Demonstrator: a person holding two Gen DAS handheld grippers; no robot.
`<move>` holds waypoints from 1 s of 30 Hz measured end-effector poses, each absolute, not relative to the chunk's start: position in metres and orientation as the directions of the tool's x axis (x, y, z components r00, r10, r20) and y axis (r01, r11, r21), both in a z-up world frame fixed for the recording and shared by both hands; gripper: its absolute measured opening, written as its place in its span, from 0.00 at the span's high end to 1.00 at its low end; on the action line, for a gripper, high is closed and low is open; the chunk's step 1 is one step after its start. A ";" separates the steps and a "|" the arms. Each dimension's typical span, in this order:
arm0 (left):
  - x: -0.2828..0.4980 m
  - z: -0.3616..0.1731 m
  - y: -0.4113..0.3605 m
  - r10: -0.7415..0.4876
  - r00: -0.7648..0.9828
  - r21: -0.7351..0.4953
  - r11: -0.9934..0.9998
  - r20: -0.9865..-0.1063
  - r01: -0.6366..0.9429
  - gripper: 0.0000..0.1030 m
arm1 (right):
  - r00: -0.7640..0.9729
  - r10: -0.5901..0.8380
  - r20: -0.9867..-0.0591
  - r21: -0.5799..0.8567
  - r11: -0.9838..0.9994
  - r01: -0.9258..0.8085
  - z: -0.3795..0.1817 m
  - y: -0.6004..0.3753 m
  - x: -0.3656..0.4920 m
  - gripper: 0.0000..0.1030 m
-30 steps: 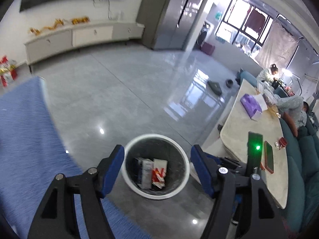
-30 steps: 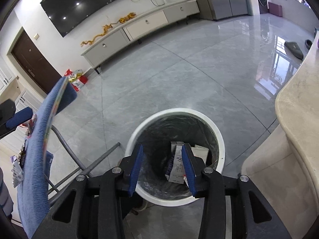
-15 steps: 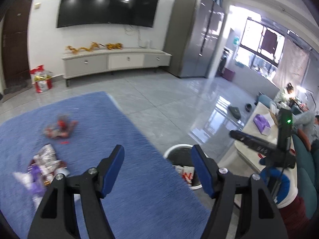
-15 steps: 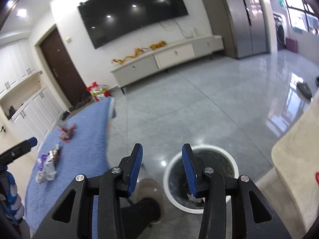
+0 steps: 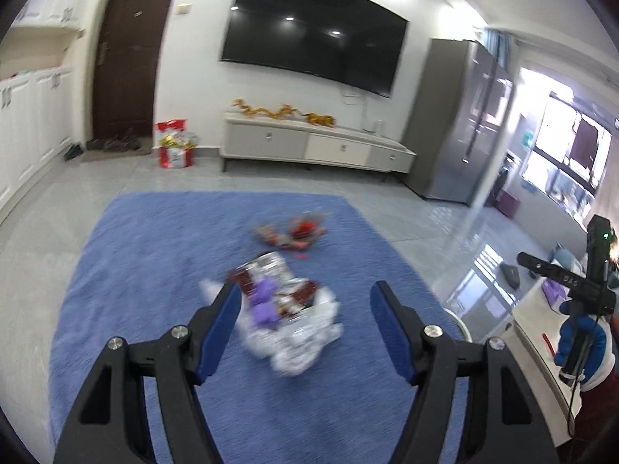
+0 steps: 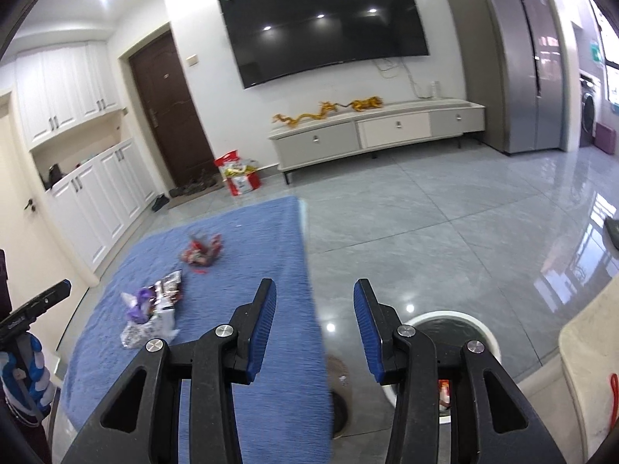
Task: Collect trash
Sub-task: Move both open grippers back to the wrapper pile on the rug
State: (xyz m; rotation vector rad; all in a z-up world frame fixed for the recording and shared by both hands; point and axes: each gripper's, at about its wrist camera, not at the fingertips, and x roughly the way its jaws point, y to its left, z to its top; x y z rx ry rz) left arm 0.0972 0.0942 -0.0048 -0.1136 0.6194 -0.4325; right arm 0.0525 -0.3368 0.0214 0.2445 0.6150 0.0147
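Note:
A pile of silver, purple and brown wrappers lies on a blue cloth-covered table; it also shows in the right wrist view. A smaller red wrapper clump lies farther back, and shows in the right wrist view. My left gripper is open and empty, just above and short of the pile. My right gripper is open and empty over the table's right edge. The white-rimmed trash bin stands on the floor at lower right, partly hidden by my right gripper.
Grey tiled floor lies beyond the table. A TV cabinet and a red bag stand by the far wall. A beige table edge is at right. My right gripper shows in the left wrist view.
Both grippers have swung up and left, away from the bin toward the blue table. The wrapper pile now sits between my left gripper's fingers in view. Both stayed open.

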 end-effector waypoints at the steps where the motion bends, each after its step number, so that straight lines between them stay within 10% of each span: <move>1: 0.096 -0.011 0.108 -0.419 0.730 -0.241 0.908 -0.540 0.342 0.34 | 0.814 0.096 -0.572 0.230 0.972 0.048 0.022 -0.330 0.055 0.60; 30: 0.187 -0.090 0.082 -0.519 0.519 -0.336 0.848 -0.679 0.409 0.48 | 0.602 0.326 -0.729 0.256 0.945 -0.202 -0.036 -0.183 0.137 0.57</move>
